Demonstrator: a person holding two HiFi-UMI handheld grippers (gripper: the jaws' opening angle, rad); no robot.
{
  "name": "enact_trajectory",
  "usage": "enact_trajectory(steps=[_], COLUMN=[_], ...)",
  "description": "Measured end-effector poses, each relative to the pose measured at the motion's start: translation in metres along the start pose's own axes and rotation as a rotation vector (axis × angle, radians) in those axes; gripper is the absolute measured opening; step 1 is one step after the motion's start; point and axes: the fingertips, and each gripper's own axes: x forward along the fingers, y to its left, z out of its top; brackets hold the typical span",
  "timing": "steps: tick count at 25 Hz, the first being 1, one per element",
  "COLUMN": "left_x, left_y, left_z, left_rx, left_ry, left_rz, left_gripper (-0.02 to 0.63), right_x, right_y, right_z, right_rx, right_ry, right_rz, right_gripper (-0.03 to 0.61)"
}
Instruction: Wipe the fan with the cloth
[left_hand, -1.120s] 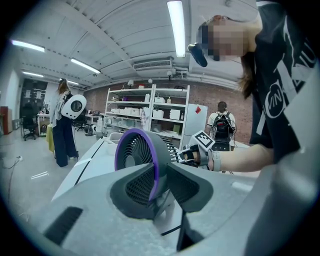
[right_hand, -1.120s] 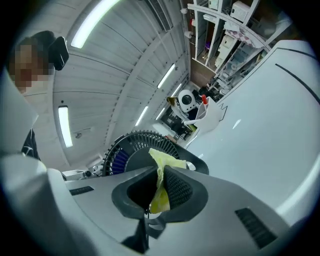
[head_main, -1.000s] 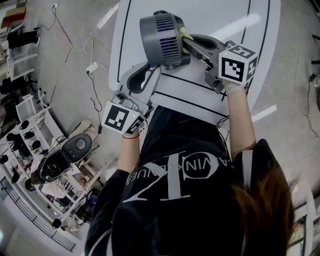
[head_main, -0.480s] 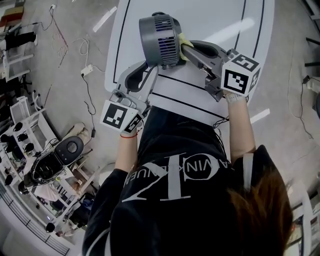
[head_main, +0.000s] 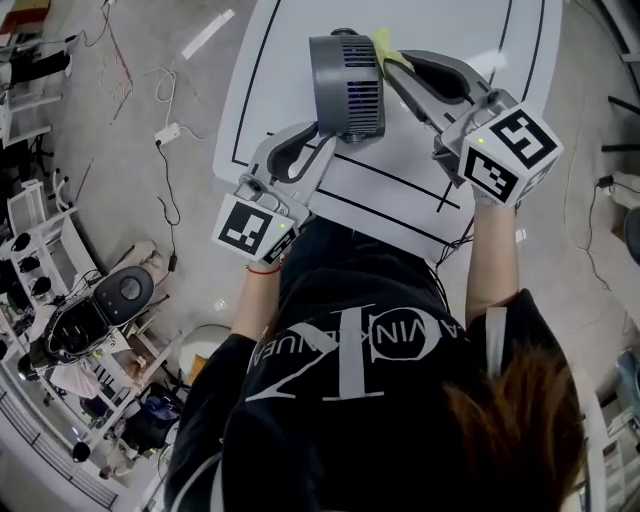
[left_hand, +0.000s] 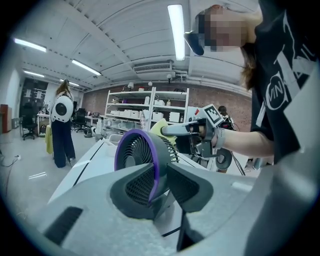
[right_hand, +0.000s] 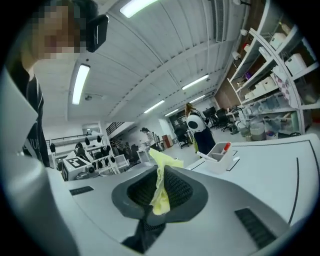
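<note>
**Onlooker 1:** Holding the fan (head_main: 348, 85) steady, is she?

**Onlooker 2:** Yes. The left gripper (head_main: 318, 135) comes in from the fan's seven o'clock. Its jaws are about half closed on the lower housing, one in front of the grille and one behind. The fan is at twelve o'clock on the bench (head_main: 440, 190) from where she stands. I can't tell if its foot rests on it.

**Onlooker 1:** And the cloth (head_main: 385, 45)?

**Onlooker 2:** It's yellow and pinched tight in the jaws of the right gripper (head_main: 402, 72). It's up at the fan's one o'clock, by the back rim, with a loose end poking past the tips.

**Onlooker 1:** How would that fan handle?

**Onlooker 2:** I'd guess it's stiff plastic, light and top-heavy, and smooth enough to twist in a grip. The grille ribs look thin, so I'd hold the housing or stand, as she does. The cloth is soft and limp. Held by one fold it flops, and a corner could snag in the grille.

**Onlooker 1:** What about the surface?

**Onlooker 2:** The bench is white and glossy with black lines, so probably slick. A pen pot (right_hand: 218, 152) stands well off at two o'clock.

**Onlooker 1:** And the room?

**Onlooker 2:** It's a workshop with strip lights. Shelves (left_hand: 150, 107) stand at the far wall and cables (head_main: 165, 130) lie on the floor at nine o'clock. Another person (left_hand: 62, 127) is walking about farther off.
</note>
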Motion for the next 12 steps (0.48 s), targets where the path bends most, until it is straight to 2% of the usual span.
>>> enact_trajectory(steps=[7,12], left_x=[-0.002,-0.001], left_y=[0.006,0.001], left_z=[-0.001,-0.001], left_rx=[-0.023,-0.037], left_ry=[-0.016,-0.028], left_rz=[-0.004,-0.009], left_gripper=[0.089,0.089], right_x=[0.035,0.053], right_y=[-0.009,-0.012], right_z=[0.011,0.014], right_rx=[-0.187,-0.227], right_ry=[0.157,0.226], right_rz=[-0.023,0.003], right_gripper=[0.034,0.035])
